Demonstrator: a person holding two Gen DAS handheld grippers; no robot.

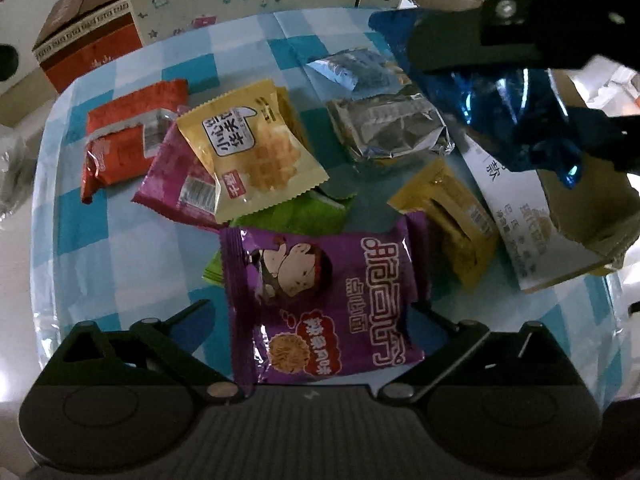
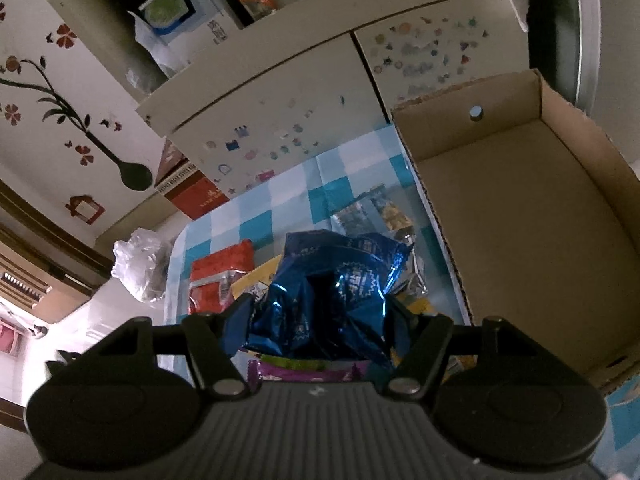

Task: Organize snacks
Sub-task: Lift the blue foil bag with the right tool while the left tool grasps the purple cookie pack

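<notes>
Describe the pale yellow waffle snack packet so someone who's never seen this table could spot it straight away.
Start at the blue and white checked table and find the pile of packets left of middle. The pale yellow waffle packet lies on top, overlapping a magenta packet beside an orange-red packet. Only it shows a white speech-bubble label and a see-through window of golden waffle squares.

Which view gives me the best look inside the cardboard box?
The right wrist view: the cardboard box lies open there, its bare floor and walls visible. The left wrist view shows only its outer printed side at the right edge, partly hidden by the right hand-held gripper gripping the blue packet.
</notes>
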